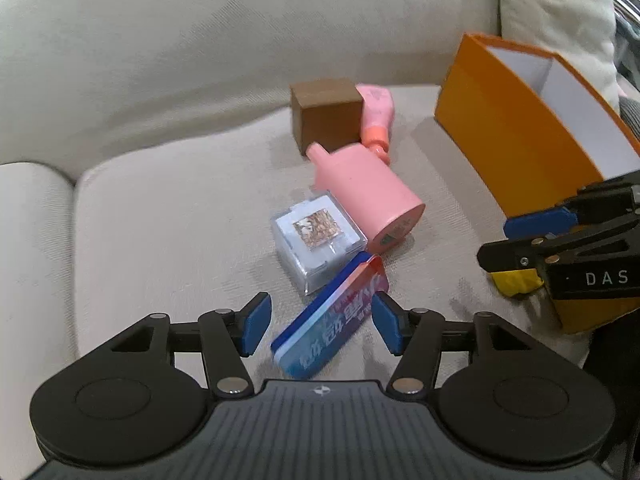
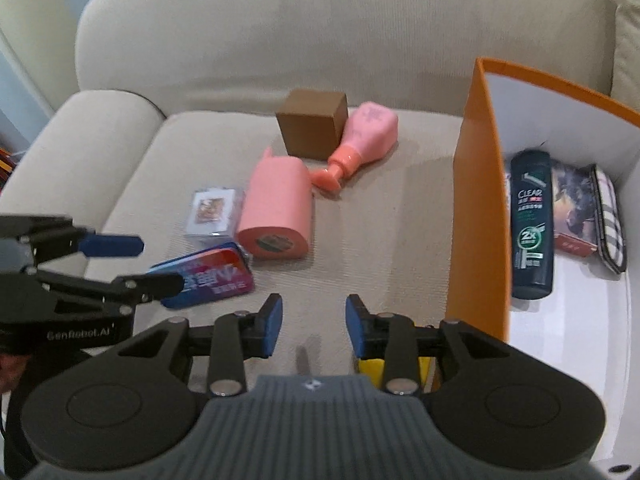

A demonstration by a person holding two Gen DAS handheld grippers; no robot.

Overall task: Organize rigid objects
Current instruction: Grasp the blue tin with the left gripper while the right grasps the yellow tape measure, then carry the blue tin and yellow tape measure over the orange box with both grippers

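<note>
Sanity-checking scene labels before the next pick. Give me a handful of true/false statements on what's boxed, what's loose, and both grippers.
1. The dark shampoo bottle lies inside the orange box. True.
2. The brown cardboard box is in the orange box. False: it sits on the sofa cushion.
3. The left gripper is open around the blue tin. True.
4. The right gripper holds the pink cylinder. False: it is open and empty.
5. The pink pump bottle stands upright. False: it lies on its side.

Soft even indoor light, faint shadows, slight blur (fisheye-bent edges)
</note>
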